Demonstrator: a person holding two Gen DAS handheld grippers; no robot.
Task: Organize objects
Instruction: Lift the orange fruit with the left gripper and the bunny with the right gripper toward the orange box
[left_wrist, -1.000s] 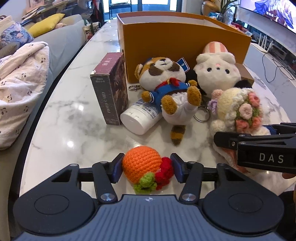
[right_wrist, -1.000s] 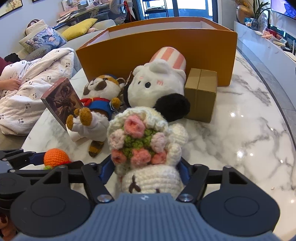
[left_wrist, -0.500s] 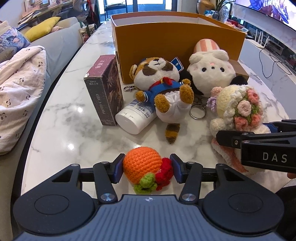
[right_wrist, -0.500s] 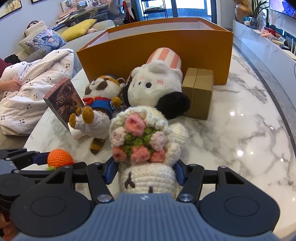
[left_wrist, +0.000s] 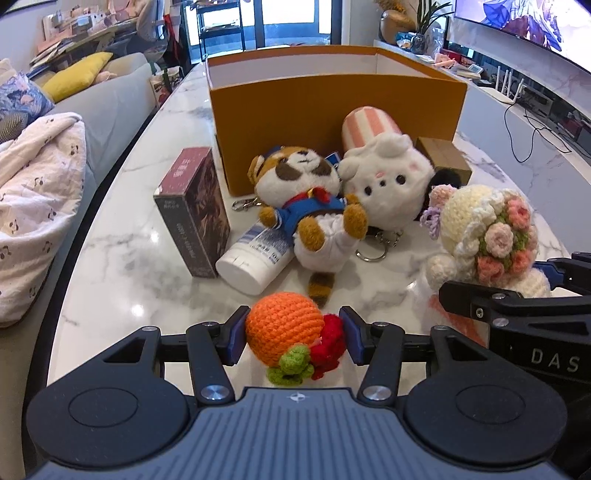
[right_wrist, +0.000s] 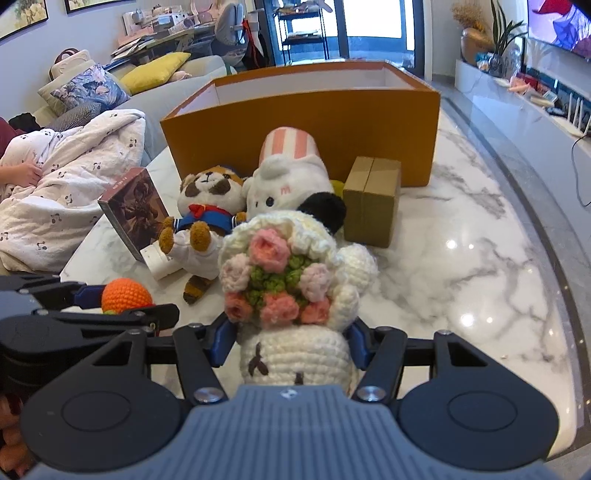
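My left gripper (left_wrist: 293, 336) is shut on an orange crochet fruit (left_wrist: 282, 325) with red and green bits, held low over the marble table (left_wrist: 122, 258). My right gripper (right_wrist: 291, 339) is shut on the white body of a crochet doll (right_wrist: 280, 280) carrying a pink flower bouquet; the pads press its sides. In the left wrist view the doll (left_wrist: 487, 229) hangs at the right, just above the table. Behind both stands an open orange box (right_wrist: 295, 122), its inside mostly hidden by the near wall.
In front of the box lie a raccoon plush (left_wrist: 306, 192), a white plush with a striped hat (left_wrist: 388, 184), a white bottle (left_wrist: 255, 258), a dark card box (left_wrist: 192, 206) and a brown carton (right_wrist: 371, 199). A sofa with a blanket (left_wrist: 33, 206) runs along the left.
The right jaws have closed in on the crochet doll and lifted it slightly off the table. The left gripper still holds the orange fruit and has barely moved.
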